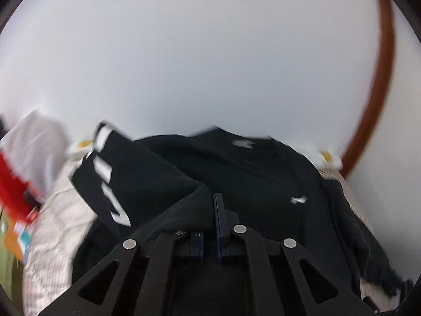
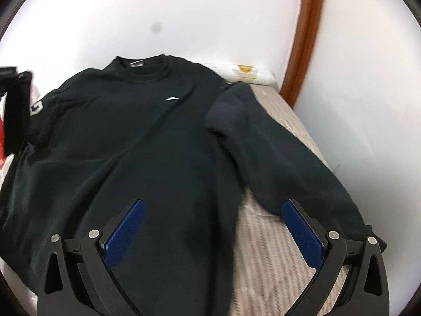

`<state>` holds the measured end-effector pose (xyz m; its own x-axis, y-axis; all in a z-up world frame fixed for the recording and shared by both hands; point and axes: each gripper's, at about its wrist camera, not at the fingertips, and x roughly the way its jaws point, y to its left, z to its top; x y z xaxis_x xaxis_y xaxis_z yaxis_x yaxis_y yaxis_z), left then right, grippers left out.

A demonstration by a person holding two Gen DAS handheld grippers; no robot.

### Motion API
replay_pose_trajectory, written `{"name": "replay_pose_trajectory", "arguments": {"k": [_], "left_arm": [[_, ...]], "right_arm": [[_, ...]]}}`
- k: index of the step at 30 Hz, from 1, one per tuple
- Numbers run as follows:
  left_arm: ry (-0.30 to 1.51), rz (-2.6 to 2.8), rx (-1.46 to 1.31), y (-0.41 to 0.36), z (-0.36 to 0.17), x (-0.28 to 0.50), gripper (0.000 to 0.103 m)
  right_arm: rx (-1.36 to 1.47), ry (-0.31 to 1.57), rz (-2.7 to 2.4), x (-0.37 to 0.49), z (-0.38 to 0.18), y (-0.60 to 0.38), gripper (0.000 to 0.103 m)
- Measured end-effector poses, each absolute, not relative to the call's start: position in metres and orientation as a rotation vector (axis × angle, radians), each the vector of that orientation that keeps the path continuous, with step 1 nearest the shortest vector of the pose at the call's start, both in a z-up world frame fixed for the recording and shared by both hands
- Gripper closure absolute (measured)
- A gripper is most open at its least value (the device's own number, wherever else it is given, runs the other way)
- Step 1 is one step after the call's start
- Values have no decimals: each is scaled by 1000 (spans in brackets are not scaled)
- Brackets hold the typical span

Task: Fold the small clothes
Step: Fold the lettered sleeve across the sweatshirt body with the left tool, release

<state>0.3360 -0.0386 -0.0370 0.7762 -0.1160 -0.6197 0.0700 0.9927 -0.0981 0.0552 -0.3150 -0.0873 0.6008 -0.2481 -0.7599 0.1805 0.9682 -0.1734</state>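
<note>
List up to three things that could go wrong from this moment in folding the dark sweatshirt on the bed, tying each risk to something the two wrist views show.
1. The left gripper is shut on a thin bunch of the sweatshirt; the cloth may slip out.
2. The sleeve already folded inward could be dragged askew.
3. The right gripper is open above the hem, holding nothing, so the body may shift on the striped bedcover.
</note>
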Motion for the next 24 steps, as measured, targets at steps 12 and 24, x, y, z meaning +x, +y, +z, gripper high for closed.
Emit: {"name": "replay_pose_trajectory", "arguments": {"k": [12,24], "left_arm": [[875,-247,-76,-110,-97,360,86],[833,-161,-71,-14,-74,283,33]], "right_arm": [[-88,954,-300,50,-103,-352,0],[-149,893,-132,93,-77,-265,1]]}}
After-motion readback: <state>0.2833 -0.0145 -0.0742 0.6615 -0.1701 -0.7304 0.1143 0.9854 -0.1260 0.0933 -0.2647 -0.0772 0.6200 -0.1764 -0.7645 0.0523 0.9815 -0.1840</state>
